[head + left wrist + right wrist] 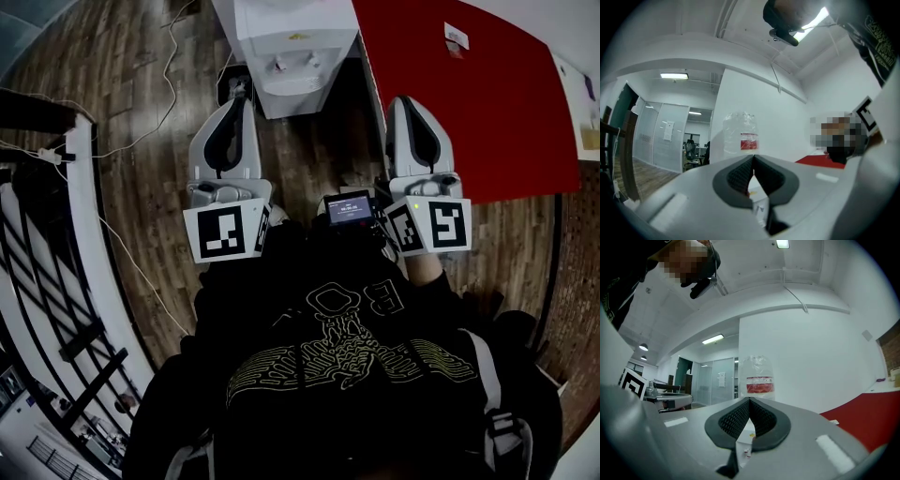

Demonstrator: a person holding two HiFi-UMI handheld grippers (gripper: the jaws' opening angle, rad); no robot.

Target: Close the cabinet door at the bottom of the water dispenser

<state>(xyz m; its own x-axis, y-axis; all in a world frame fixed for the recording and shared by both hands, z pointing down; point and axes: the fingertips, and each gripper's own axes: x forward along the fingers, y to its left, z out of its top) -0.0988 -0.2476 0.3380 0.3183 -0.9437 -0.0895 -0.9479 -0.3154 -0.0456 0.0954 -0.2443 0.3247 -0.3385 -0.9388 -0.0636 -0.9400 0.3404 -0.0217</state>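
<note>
The white water dispenser [291,47] stands on the wooden floor at the top middle of the head view, seen from above. Its clear bottle with a red label shows ahead in the left gripper view [739,133] and the right gripper view [758,373]. The bottom cabinet door cannot be made out. My left gripper [234,98] points at the dispenser's left side, its jaws [753,157] shut on nothing. My right gripper [405,101] is held to the dispenser's right, also shut and empty [749,399]. Both are raised and apart from the dispenser.
A red tabletop [487,103] lies right of the dispenser, close to my right gripper. A white cable [164,103] runs across the wooden floor at the left. A white railing [84,234] borders the left side. A small screen device [349,208] hangs on the person's chest.
</note>
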